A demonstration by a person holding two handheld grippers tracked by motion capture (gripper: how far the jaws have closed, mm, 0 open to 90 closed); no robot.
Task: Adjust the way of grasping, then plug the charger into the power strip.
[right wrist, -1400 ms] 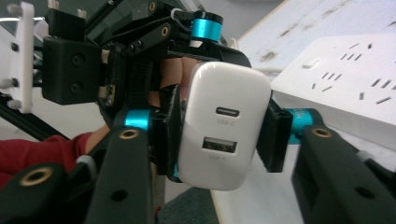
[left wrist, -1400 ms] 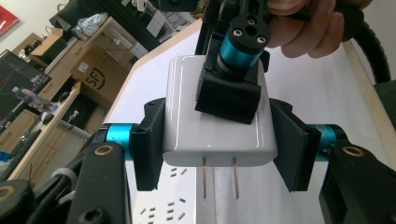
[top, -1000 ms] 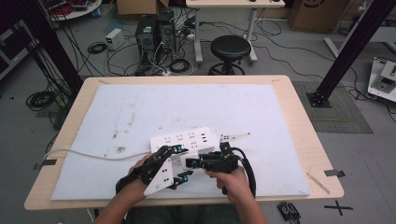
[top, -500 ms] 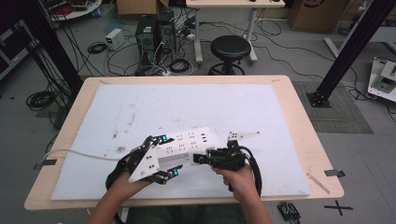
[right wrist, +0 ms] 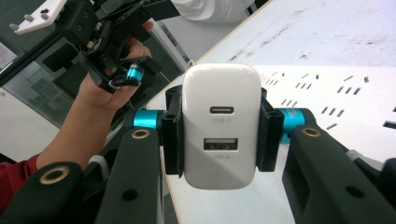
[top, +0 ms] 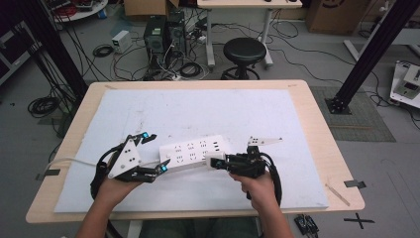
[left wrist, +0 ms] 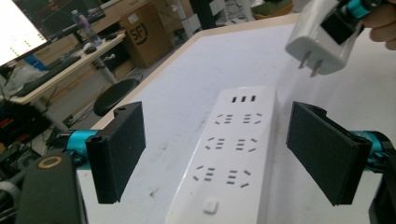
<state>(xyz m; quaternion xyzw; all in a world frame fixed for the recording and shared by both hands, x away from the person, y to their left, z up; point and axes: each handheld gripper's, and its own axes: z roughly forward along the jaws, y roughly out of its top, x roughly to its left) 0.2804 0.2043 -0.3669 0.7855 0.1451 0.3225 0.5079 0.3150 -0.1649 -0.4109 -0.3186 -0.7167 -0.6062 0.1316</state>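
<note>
A white power strip (top: 193,151) (left wrist: 233,154) (right wrist: 336,93) lies flat on the white mat, its cord (top: 69,161) trailing left. My left gripper (top: 154,152) (left wrist: 224,154) is open at the strip's left end. Its jaws have just widened and stand either side of the strip without touching it. My right gripper (top: 215,161) (right wrist: 219,130) is shut on a white USB charger (top: 214,161) (right wrist: 221,126) (left wrist: 322,42). The charger's two prongs point down over the strip's right end, a little above it. In the right gripper view the left gripper (right wrist: 112,46) shows in the person's hand.
The white mat (top: 198,109) covers most of the wooden table (top: 322,129). A small white bracket (top: 262,141) lies just right of the strip. Beyond the far edge stand a black stool (top: 242,49), computer towers (top: 163,32) and tangled cables.
The left gripper has let go of the strip's left end, opened and drawn back to the left. The strip, tilted before, now lies flat. The right gripper has hardly moved.
</note>
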